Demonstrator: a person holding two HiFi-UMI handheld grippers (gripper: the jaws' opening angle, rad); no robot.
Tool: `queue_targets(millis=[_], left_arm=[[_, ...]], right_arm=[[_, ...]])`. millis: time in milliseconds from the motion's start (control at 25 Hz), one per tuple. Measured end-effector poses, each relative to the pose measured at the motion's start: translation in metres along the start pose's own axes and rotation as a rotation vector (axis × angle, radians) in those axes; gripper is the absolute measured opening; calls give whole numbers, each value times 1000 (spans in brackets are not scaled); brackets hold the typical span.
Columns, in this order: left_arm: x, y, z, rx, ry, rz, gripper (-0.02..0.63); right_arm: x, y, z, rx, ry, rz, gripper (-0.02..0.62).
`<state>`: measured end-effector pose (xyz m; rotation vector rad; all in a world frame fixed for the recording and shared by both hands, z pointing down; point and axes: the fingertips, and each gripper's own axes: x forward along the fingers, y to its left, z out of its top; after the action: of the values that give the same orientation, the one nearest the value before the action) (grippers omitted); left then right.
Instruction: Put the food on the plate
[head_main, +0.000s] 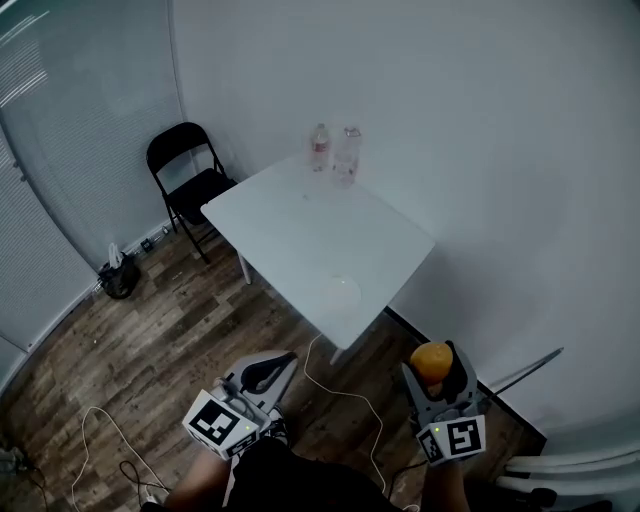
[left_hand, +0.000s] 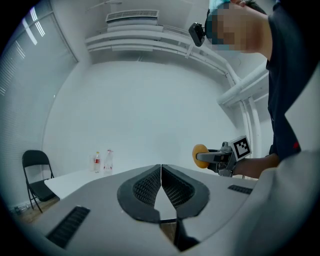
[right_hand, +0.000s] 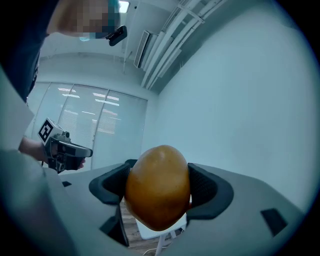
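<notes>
I'm holding the right gripper (head_main: 440, 372) out over the wood floor (head_main: 150, 340), short of the white bench (head_main: 290, 225). Its jaws are clamping an orange-yellow fruit (right_hand: 157, 187), one pad pressing on each side and the fruit filling the gap. The left gripper (left_hand: 161, 186) is gripping nothing, its jaws pressed together with the tips touching. It's hanging low on my left, also over the floor. The fruit is riding in the right gripper, well apart from the plate (head_main: 340, 292). The plate is a pale round dish sitting near the bench corner closest to me. Two clear bottles (head_main: 333, 150) are standing side by side at the bench's far edge, near the wall. A black folding chair (head_main: 188, 175) is standing just left of the bench. A white cable (head_main: 345, 392) is trailing across the floor between the grippers.
</notes>
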<state>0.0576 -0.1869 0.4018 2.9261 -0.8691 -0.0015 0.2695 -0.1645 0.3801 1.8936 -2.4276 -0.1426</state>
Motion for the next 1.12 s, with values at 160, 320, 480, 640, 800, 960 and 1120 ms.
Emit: queue_targets(millis=[160, 320, 480, 640, 800, 960, 1120], left_arm=[[2, 65, 0, 11, 14, -9, 24], [2, 118, 5, 12, -4, -13, 23], [7, 154, 4, -35, -5, -17, 23], [12, 175, -3, -59, -4, -16, 24], [23, 193, -14, -49, 18, 11, 23], [45, 199, -16, -66, 30, 44, 25], [65, 200, -17, -77, 45, 98, 24]], right_arm=[[64, 17, 1, -5, 13, 0, 373], [113, 42, 2, -25, 28, 9, 372], [147, 58, 1, -44, 52, 25, 371], [172, 60, -6, -46, 83, 32, 373], [196, 54, -16, -38, 101, 60, 372], [220, 35, -34, -10, 117, 97, 372], [244, 14, -56, 12, 146, 148, 372]])
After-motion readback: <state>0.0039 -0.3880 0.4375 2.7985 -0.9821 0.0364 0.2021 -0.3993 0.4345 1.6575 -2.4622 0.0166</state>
